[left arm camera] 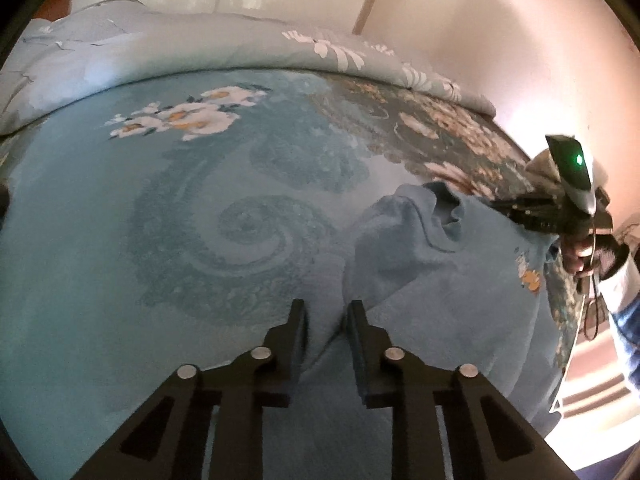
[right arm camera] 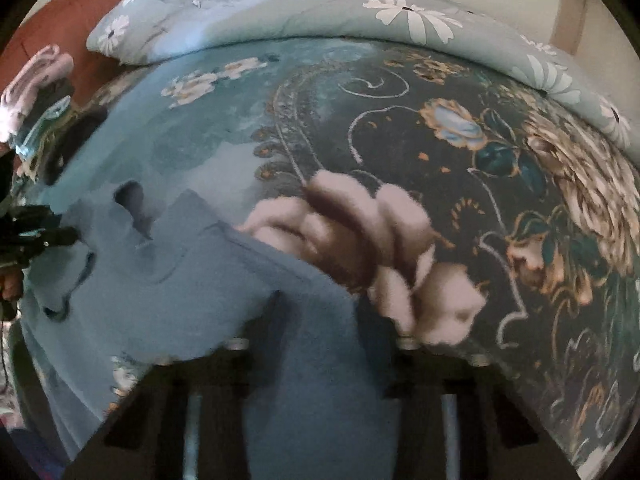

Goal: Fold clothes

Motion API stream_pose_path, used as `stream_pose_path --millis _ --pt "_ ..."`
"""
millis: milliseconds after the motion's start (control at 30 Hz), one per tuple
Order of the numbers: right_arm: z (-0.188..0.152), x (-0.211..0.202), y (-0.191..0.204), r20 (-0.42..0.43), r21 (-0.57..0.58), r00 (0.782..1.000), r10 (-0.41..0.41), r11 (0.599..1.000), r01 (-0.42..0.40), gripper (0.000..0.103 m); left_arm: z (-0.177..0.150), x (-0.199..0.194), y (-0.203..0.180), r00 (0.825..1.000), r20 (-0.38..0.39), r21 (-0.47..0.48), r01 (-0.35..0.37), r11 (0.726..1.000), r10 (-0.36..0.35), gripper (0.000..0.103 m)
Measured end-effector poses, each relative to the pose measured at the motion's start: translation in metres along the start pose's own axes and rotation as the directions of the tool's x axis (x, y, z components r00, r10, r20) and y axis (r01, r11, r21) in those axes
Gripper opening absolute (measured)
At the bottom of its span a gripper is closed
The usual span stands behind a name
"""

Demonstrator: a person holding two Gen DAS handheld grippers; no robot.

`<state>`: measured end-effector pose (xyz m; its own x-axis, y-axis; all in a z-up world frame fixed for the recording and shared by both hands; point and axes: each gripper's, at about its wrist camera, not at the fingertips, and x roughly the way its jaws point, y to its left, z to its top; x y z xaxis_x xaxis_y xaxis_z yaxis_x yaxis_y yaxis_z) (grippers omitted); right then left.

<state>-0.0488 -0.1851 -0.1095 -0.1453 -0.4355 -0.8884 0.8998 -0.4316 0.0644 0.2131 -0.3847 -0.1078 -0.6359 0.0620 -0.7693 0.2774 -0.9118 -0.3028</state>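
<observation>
A light blue garment [left arm camera: 440, 264] with a round neck opening lies rumpled on the patterned bedsheet [left arm camera: 120, 240]. My left gripper [left arm camera: 326, 316] points down at the garment's near edge, with a raised fold of the cloth pinched between its black fingers [left arm camera: 298, 328]. A hand holds my right gripper [left arm camera: 516, 210] at the garment's far right edge. In the right wrist view the blue garment [right arm camera: 180, 280] runs up between the jaws of my right gripper [right arm camera: 332, 316] and drapes over them. Blur and cloth hide most of those fingers. My left gripper [right arm camera: 36, 232] shows at the left edge.
A folded pale quilt [left arm camera: 200, 48] with white daisies lies along the back of the bed. A pink folded cloth [right arm camera: 36, 76] sits at the far left by a red-brown headboard [right arm camera: 80, 12]. A pale wall [left arm camera: 500, 40] rises to the right of the bed.
</observation>
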Motion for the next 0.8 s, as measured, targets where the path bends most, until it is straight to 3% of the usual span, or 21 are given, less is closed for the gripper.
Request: stream_pose_path --millis 33,233,567,667,800 --pt "-0.002 -0.003 0.004 0.007 -0.006 1.000 -0.018 1.000 0.018 0.007 0.000 -0.003 -0.001 1.000 0.009 -0.003 -0.001 1.000 0.001 0.016" --pt "-0.011 -0.046 0.007 0.127 0.054 0.991 -0.035 0.998 0.028 0.005 -0.003 -0.020 -0.008 0.998 0.059 -0.008 -0.004 1.000 0.004 0.007" --pt "-0.028 -0.105 0.016 0.281 0.075 0.959 -0.035 0.997 0.015 0.005 -0.020 -0.055 -0.020 0.989 0.147 -0.001 0.019 1.000 -0.018 0.006" --pt "-0.048 -0.111 0.022 0.282 0.057 0.959 -0.014 0.998 -0.002 0.005 -0.031 -0.057 -0.022 0.990 0.133 0.012 0.035 0.999 -0.037 0.006" --pt "-0.074 -0.098 0.022 0.221 0.084 0.975 -0.002 0.996 -0.017 0.005 -0.044 -0.046 -0.025 0.996 0.080 0.016 0.032 0.999 -0.033 0.006"
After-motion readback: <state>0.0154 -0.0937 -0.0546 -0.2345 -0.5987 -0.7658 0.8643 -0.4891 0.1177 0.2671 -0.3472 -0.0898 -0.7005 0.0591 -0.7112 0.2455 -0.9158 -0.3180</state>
